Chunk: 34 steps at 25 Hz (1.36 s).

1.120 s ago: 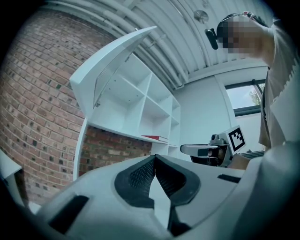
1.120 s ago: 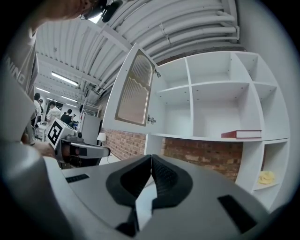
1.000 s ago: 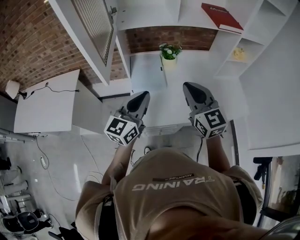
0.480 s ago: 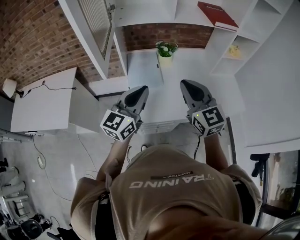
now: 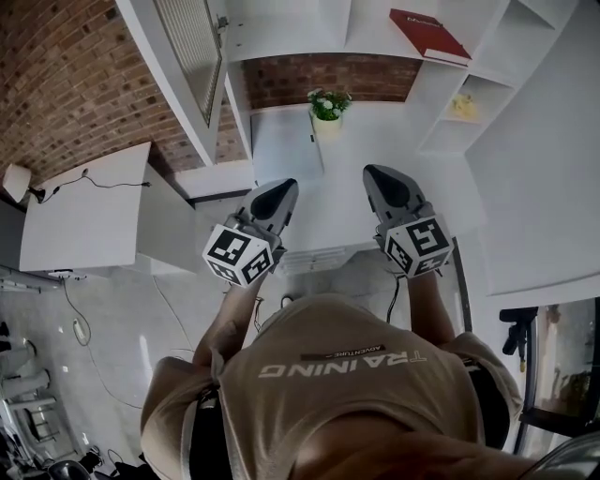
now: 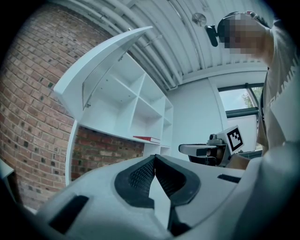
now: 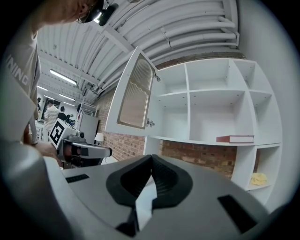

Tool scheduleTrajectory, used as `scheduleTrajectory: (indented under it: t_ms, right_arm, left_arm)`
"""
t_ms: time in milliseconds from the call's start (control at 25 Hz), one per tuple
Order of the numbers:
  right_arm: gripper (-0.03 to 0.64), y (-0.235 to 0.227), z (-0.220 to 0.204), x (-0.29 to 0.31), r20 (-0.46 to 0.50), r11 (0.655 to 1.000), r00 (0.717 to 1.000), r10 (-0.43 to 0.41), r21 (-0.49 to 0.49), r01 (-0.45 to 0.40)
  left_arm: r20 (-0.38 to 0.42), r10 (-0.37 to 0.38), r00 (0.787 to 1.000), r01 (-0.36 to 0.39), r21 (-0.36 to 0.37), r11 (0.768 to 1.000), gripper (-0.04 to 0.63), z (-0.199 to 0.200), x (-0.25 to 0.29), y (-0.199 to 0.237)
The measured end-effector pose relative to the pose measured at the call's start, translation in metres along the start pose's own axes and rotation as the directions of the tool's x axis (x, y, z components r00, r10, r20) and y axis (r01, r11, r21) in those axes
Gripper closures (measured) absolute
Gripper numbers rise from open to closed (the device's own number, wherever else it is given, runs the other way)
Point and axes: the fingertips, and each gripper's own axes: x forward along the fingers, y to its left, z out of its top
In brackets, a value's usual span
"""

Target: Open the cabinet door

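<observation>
The white cabinet door (image 5: 187, 56) with a ribbed glass panel stands swung wide open at the upper left, hinged to the white shelf unit (image 5: 291, 28). It also shows in the right gripper view as the door (image 7: 136, 93) and in the left gripper view as the door (image 6: 101, 61). My left gripper (image 5: 279, 195) and right gripper (image 5: 380, 178) are held level side by side over the white counter (image 5: 328, 220), well below the door and touching nothing. The left gripper (image 6: 154, 159) and right gripper (image 7: 151, 158) are both shut and empty.
A red book (image 5: 429, 34) lies on a shelf, and a small potted plant (image 5: 327, 105) stands on the counter's back. A yellow thing (image 5: 464, 106) sits in a lower right compartment. A white side table (image 5: 84, 211) with a lamp (image 5: 14, 180) stands left.
The head view has shifted slightly. Both grippers stay shut in the same place over the counter, and the door stays open.
</observation>
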Motion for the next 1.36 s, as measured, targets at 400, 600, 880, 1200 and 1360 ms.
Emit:
scheduleTrajectory:
  t_ms: [400,600,880,1200,1360]
  right_arm:
    - [0.603,0.002,-0.004,0.018,-0.005,1.0,1.0,0.008,-0.005,-0.008]
    - [0.603,0.007,-0.006,0.033,0.0,1.0,1.0,0.015,-0.002,-0.015]
    - [0.603,0.006,-0.008,0.043,0.027,1.0,1.0,0.0,0.021,-0.001]
    - [0.603,-0.002,-0.014,0.048,0.024,0.999,1.0,-0.013,0.036,0.013]
    - [0.603,-0.003,-0.017,0.05,0.011,0.999,1.0,-0.003,0.04,0.003]
  left_arm:
    - [0.009,0.029,1.0,-0.029,-0.017,0.999,0.588,-0.006,-0.005,0.018]
    - [0.015,0.053,0.998,-0.053,-0.03,0.998,0.588,-0.01,-0.013,0.033]
    - [0.022,0.054,0.998,-0.053,-0.044,0.998,0.588,-0.012,-0.01,0.042]
    - [0.014,0.041,0.999,-0.04,-0.038,0.998,0.588,-0.012,-0.001,0.047]
    - [0.016,0.052,0.999,-0.051,-0.049,0.997,0.588,-0.014,0.001,0.049]
